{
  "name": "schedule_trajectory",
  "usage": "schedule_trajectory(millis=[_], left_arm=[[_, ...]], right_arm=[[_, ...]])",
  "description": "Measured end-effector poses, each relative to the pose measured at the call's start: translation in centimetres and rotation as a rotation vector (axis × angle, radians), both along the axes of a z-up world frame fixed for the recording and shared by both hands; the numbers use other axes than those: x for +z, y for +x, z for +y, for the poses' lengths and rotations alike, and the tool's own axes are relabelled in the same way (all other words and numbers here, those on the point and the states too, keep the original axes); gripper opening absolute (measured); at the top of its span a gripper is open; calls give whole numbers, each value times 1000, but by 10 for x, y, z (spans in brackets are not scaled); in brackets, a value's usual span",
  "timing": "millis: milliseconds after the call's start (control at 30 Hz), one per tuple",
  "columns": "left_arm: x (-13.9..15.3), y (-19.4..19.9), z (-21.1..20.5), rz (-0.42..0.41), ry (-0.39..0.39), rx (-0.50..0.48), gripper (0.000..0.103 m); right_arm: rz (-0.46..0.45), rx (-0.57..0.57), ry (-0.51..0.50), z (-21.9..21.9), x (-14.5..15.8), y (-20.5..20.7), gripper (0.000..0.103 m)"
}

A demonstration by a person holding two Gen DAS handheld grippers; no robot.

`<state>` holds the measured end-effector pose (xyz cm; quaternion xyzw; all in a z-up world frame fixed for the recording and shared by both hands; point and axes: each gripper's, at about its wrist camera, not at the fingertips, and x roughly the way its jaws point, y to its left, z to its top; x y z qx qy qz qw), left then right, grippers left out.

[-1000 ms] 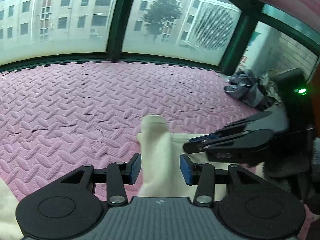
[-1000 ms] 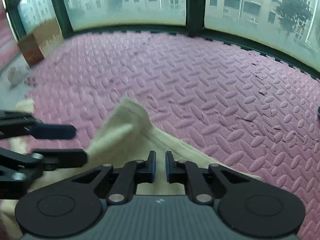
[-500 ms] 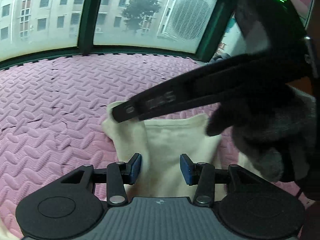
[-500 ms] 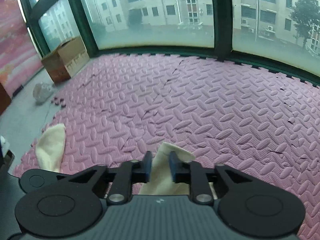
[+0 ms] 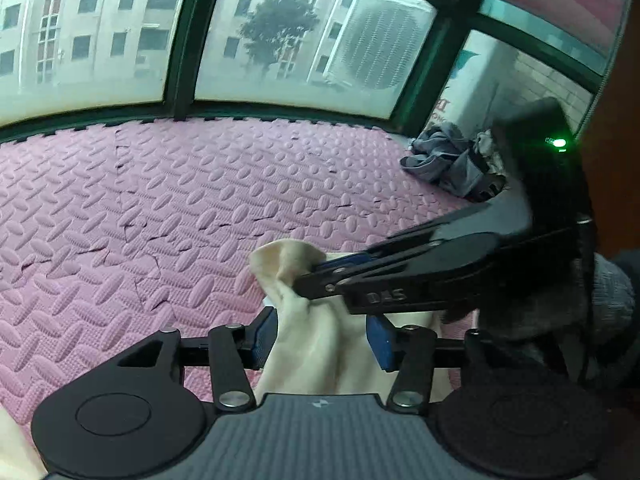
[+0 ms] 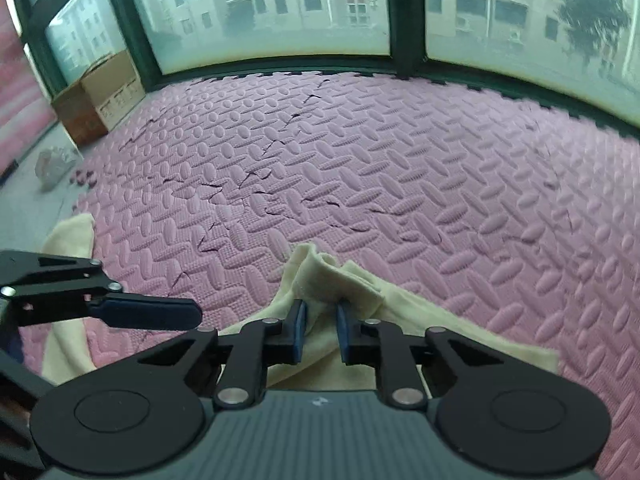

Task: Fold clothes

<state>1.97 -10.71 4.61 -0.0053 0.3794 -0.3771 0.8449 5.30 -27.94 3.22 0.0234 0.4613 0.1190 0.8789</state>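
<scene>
Pink foam mat (image 6: pixel 440 184), windows behind. Cream garment (image 6: pixel 320 276) bunched on mat. Right gripper (image 6: pixel 321 330) just narrowed, pinching its corner; thin bite may slip. Left gripper (image 5: pixel 322 338) just widened, half-open astride cloth, not pressing; fold could sag.

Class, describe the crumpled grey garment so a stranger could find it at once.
Start from the pink foam mat below the windows. Follow it to its far right corner, near the brick wall: the grey garment lies there in a heap. Unlike the cream garment at the grippers, it is dark, bunched and untouched.
</scene>
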Motion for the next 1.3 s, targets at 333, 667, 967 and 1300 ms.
schedule_trajectory(millis=[333,667,967,1300], left_arm=[[-3,19,1,28,13,36,50],[-13,47,-28,44,58,70,44],[-27,56,-26,133,-31,74,19],[-23,56,-20,138,-60,77,14]], right_arm=[[22,-21,74,-28,-8,-9,15],[2,-8,88,-29,-10,-12,16],[-5,-5,100,-31,-11,-12,16],[-7,-2,83,-27,-11,-12,16]])
